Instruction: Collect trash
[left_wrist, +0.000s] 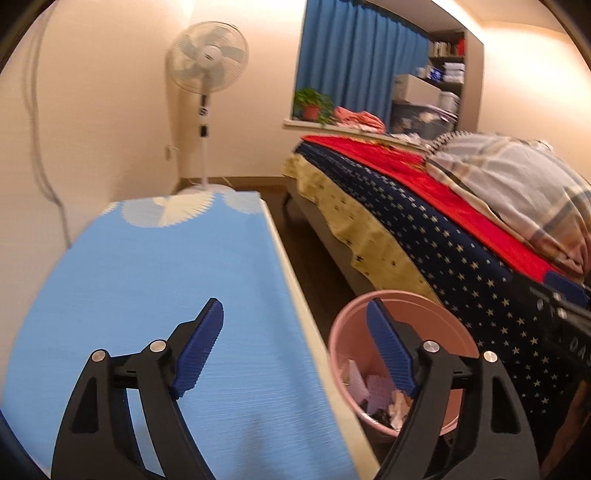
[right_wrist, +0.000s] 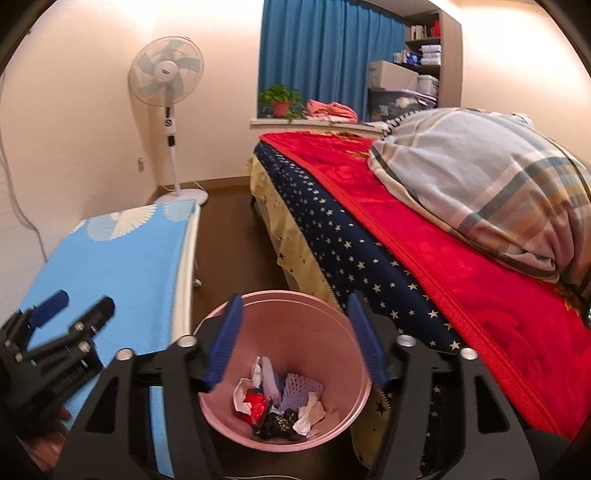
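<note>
Hanging empty with fingers wide, two grippers, left gripper (left_wrist: 295, 343) and right gripper (right_wrist: 295, 341), flank one pink bin (right_wrist: 284, 369)

The place was identified as a bedroom in a home. A bed (right_wrist: 424, 258) was seen along the right, covered with a red blanket (right_wrist: 461, 266) and a star-patterned sheet (right_wrist: 354, 254). A blue curtain (right_wrist: 325, 55), a potted plant (right_wrist: 280, 101), a pedestal fan (right_wrist: 168, 74) and stocked shelves (right_wrist: 424, 40) were noted along the far wall.
</note>
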